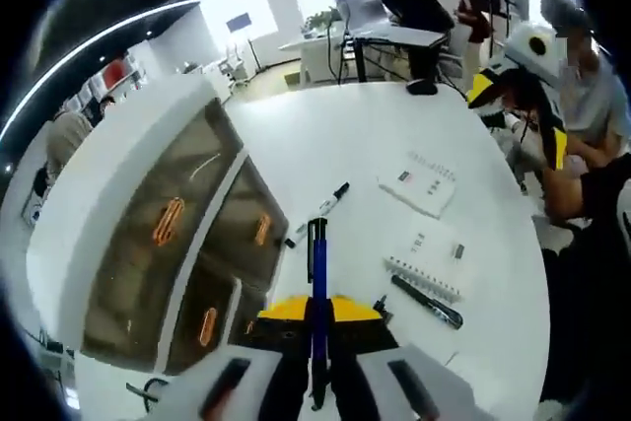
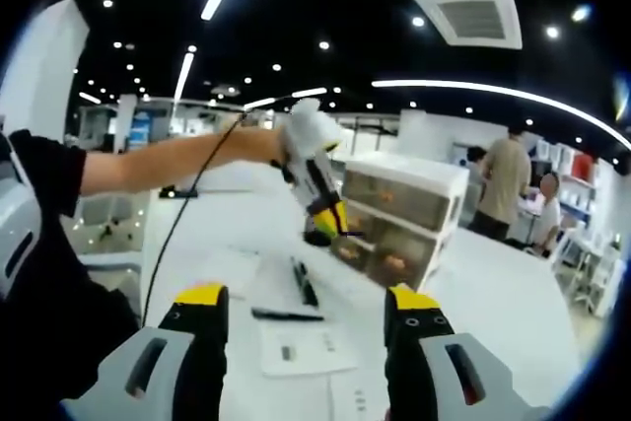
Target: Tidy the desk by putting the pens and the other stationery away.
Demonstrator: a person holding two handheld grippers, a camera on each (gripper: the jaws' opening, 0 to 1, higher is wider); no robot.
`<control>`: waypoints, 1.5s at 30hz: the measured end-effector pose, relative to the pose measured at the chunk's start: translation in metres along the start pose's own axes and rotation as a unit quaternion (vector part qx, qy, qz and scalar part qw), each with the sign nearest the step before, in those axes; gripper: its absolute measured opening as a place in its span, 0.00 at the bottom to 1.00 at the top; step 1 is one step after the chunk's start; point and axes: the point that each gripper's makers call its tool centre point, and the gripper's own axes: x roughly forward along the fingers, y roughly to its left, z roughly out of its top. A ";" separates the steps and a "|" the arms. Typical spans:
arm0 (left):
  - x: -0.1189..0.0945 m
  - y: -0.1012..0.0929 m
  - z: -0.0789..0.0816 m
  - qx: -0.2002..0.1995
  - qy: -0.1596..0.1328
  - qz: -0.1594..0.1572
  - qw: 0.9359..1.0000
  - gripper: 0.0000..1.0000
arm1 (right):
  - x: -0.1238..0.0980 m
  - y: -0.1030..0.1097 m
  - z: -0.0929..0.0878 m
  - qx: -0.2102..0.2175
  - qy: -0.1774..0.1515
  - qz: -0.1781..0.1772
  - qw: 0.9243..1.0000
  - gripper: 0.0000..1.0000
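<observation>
Left claw (image 1: pixel 317 327) grips a blue pen (image 1: pixel 317 273), its tip hidden; right claw (image 2: pixel 306 317) gapes empty.

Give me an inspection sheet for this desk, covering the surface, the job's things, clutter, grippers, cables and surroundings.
Surface: white desk, mostly bare.
Job's things: blue pen held upright in the left gripper; black marker lying near the drawers; dark pen beside a spiral notepad; second notepad farther off.
Storage: drawer unit with translucent drawers and orange handles, drawers look closed.
Clutter: nothing seen.
Grippers: left gripper shut on the blue pen; right gripper open, its fingers apart and holding nothing.
Cables: black cable hanging from the left gripper.
Surroundings: open office, people standing and seated, other desks, ceiling lights.
</observation>
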 end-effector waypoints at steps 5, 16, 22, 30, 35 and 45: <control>-0.024 -0.004 0.006 0.002 -0.047 0.009 0.999 0.06 | -0.001 -0.001 0.000 0.001 0.000 -0.002 1.000 0.61; -0.075 -0.020 0.006 -0.051 -0.164 0.033 0.985 0.06 | -0.002 -0.003 0.001 0.003 -0.002 -0.006 1.000 0.61; -0.100 -0.013 -0.001 -0.081 -0.219 0.038 0.972 0.06 | -0.002 -0.004 0.001 0.005 -0.002 -0.007 1.000 0.61; -0.131 -0.017 -0.013 -0.106 -0.279 0.052 0.953 0.06 | 0.000 -0.004 0.001 0.005 -0.001 -0.007 1.000 0.61; -0.147 -0.022 -0.027 -0.123 -0.309 0.063 0.941 0.06 | 0.000 -0.005 0.001 0.006 -0.001 -0.007 1.000 0.61; -0.180 -0.032 -0.059 -0.156 -0.375 0.092 0.909 0.06 | 0.000 -0.004 0.002 0.006 -0.003 -0.005 1.000 0.61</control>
